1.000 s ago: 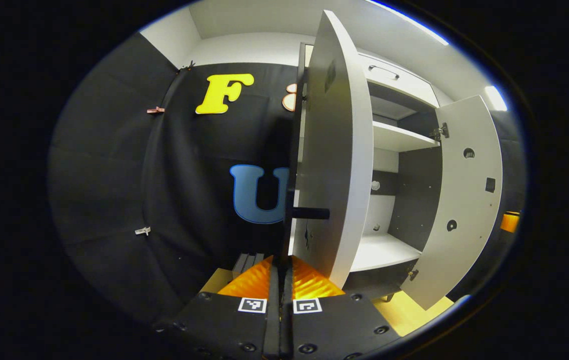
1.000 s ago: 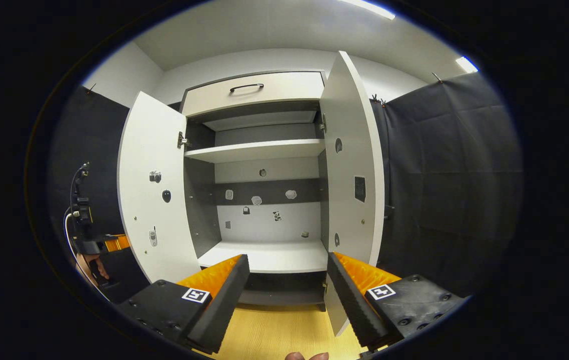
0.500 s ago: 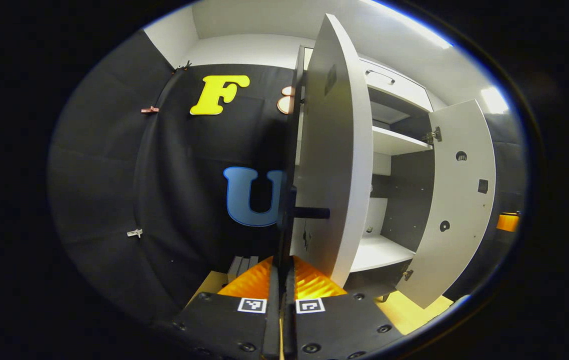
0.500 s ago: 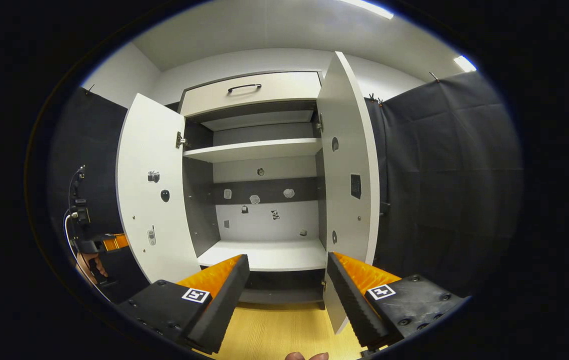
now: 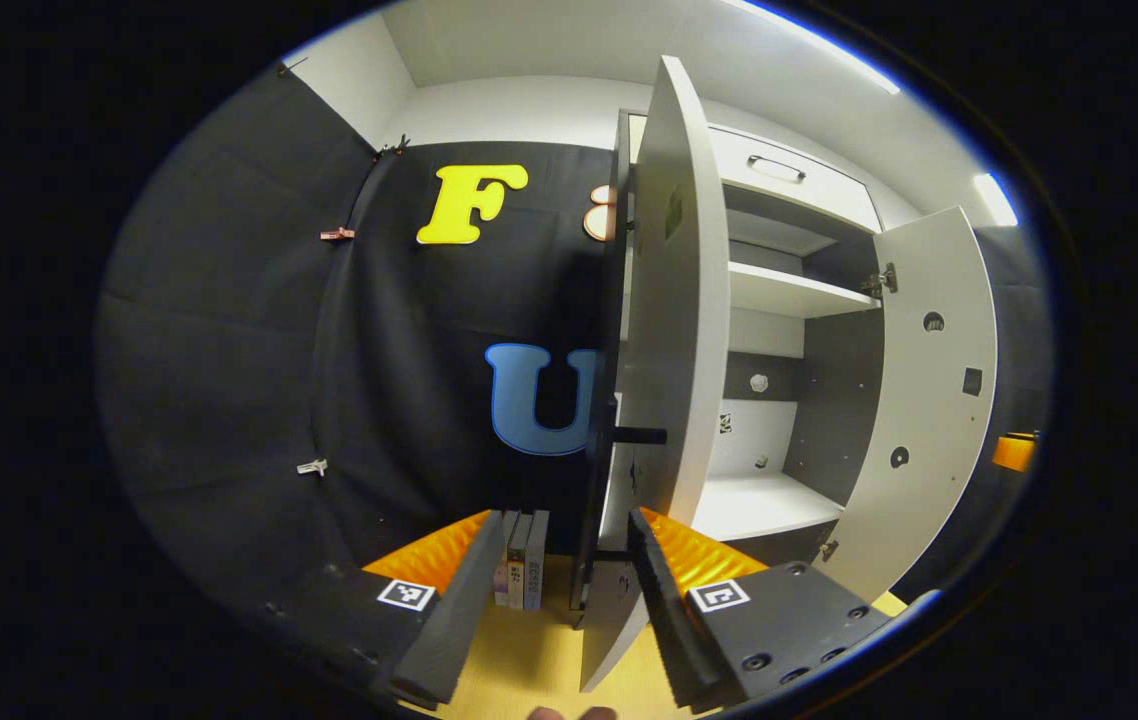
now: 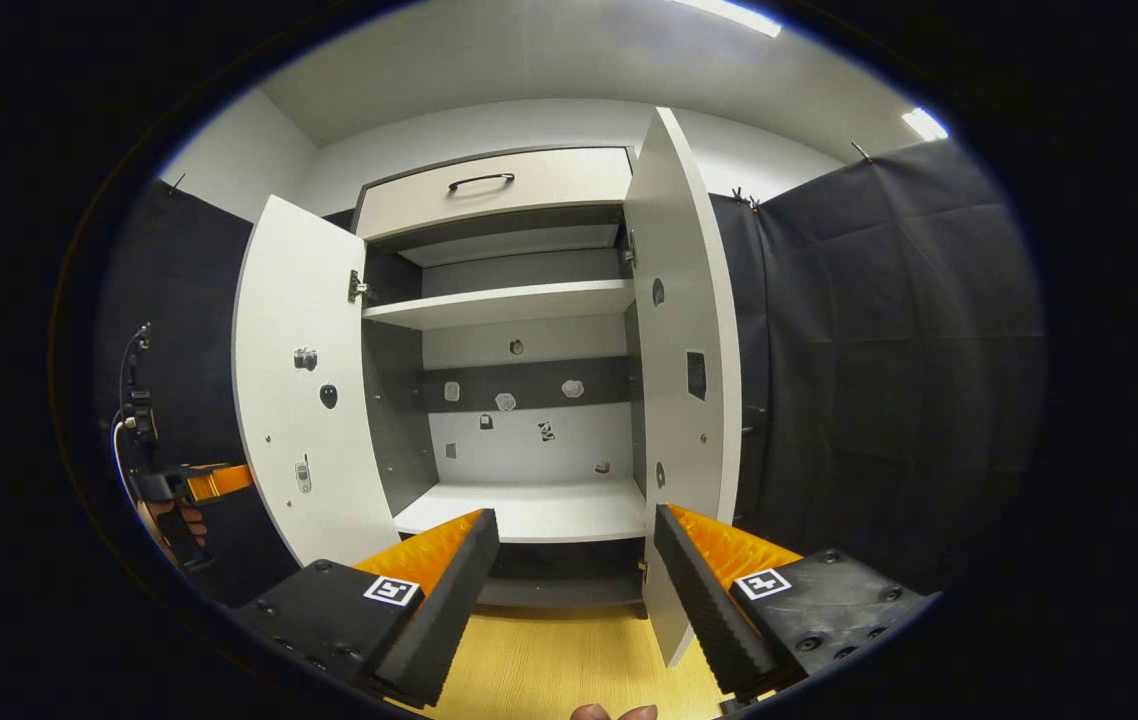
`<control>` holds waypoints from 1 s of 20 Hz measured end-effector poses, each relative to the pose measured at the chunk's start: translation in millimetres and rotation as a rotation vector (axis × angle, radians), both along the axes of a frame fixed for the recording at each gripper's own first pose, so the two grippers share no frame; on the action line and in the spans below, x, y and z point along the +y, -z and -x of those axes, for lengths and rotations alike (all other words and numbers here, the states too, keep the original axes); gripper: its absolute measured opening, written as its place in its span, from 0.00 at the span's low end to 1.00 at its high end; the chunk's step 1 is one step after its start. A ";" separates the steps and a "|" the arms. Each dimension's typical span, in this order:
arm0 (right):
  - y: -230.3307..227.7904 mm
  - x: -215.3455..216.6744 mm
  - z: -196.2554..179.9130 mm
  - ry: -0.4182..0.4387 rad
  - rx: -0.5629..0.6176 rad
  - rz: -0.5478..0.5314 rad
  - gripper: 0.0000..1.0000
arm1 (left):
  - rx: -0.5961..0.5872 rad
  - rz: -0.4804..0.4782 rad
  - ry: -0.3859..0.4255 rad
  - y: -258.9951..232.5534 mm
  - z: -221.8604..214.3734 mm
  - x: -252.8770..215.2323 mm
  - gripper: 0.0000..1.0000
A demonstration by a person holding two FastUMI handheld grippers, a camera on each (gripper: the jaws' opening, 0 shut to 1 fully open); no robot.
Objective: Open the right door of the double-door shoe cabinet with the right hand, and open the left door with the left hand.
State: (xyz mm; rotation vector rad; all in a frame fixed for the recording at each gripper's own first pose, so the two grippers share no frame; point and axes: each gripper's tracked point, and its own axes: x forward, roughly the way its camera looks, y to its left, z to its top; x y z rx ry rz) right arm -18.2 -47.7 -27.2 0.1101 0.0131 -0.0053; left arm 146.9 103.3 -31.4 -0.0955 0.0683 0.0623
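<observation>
Both doors of the shoe cabinet (image 6: 519, 330) stand swung out, shelves bare to the room. In the left gripper view the left tool (image 5: 557, 590) sits low at six o'clock, its fingers (image 5: 454, 600) spread wide, gripping nothing. The left door (image 5: 674, 330) rises edge-on just past them toward twelve o'clock, its dark handle (image 5: 634, 435) jutting out at mid-height, apart from the tool. The door's bottom edge drops between the two spread fingers; whether it touches either I cannot tell. A few books (image 5: 521, 560) stand on the floor (image 5: 529, 660) beyond the tool. The right door (image 5: 929, 400) hangs open at three o'clock.

In the right gripper view the right tool (image 6: 577, 590) is level at six o'clock, spread too, holding nothing, aimed at the lower shelf (image 6: 529, 510). The right door (image 6: 684, 370) stands at one o'clock, just beyond the right-side finger (image 6: 704, 600). Out at nine o'clock a hand (image 6: 174, 515) holds the left tool (image 6: 214, 482) beside the left door (image 6: 299, 400).
</observation>
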 end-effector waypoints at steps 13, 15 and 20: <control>-7.9 -2.1 -1.4 -0.028 -0.012 -0.022 0.98 | -0.072 -0.004 0.031 -37.9 42.6 -84.4 0.96; -10.1 -4.8 -3.6 -0.025 -0.018 -0.029 0.98 | -0.087 0.002 0.042 -40.3 41.9 -102.3 0.96; -14.6 -15.3 -7.5 -0.028 -0.030 -0.040 0.98 | -0.067 -0.013 0.079 -36.4 35.5 -140.4 0.96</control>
